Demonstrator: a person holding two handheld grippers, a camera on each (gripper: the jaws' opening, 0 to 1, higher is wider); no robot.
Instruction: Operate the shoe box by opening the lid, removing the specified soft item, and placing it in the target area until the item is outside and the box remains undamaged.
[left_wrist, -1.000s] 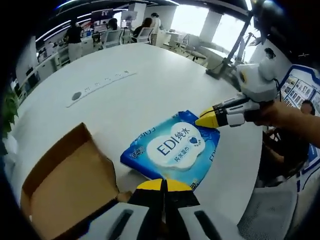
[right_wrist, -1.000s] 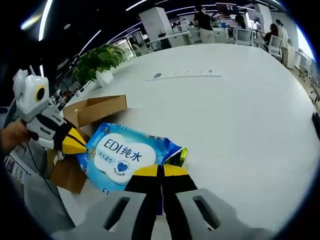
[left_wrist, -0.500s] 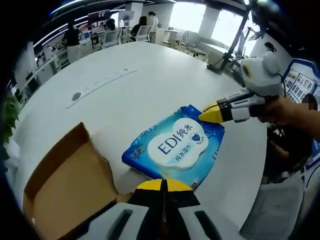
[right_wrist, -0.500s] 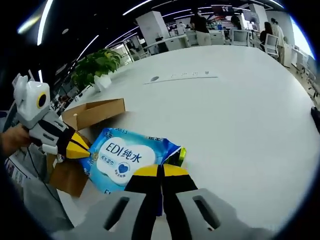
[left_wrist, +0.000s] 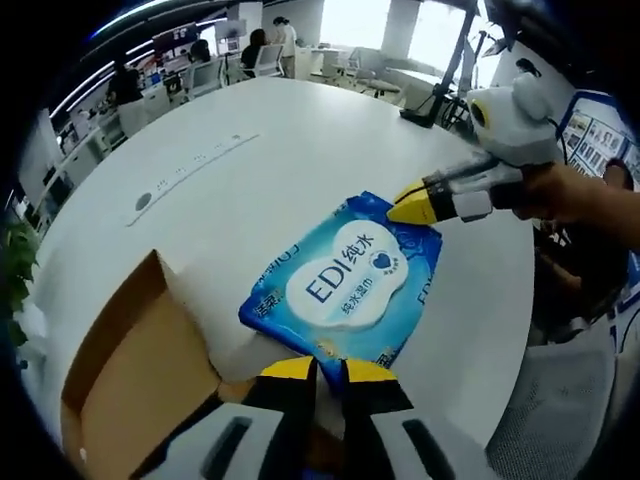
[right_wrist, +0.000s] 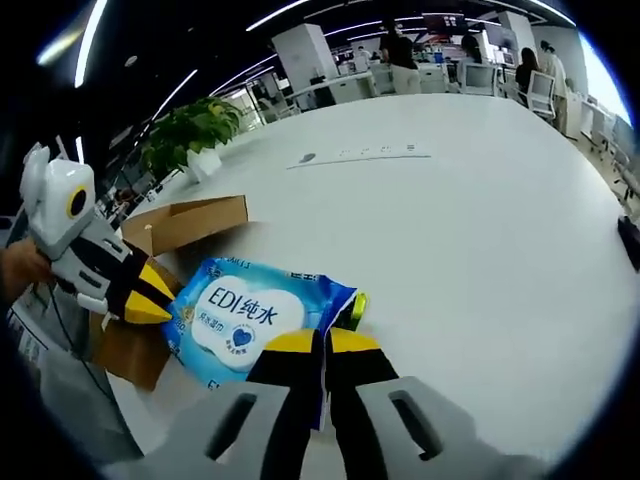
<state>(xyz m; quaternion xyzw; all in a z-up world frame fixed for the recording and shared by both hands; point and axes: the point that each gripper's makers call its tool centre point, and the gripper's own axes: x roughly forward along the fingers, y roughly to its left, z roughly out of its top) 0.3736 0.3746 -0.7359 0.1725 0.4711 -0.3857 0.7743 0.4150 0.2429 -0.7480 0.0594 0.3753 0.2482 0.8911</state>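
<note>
the blue plastic pack of wet wipes with the white label (left_wrist: 349, 282) is lying flat on the big white round counter (left_wrist: 300, 160), right beside the open brown cardboard shoe box (left_wrist: 130, 375). the right tool (right_wrist: 322, 342) is pinching the pack's near edge, jaws nearly together on it. the left tool (left_wrist: 319, 366) is sitting at the opposite edge, jaws slightly apart, and i can't tell if it's actually gripping. a potted green plant (right_wrist: 195, 125) is sitting at the counter's edge.

close opposing views, shared wipes pack (left_wrist: 345, 283)

Wet-wipes pack (left_wrist: 347, 283) – white label reads "EDI纯水"
</note>
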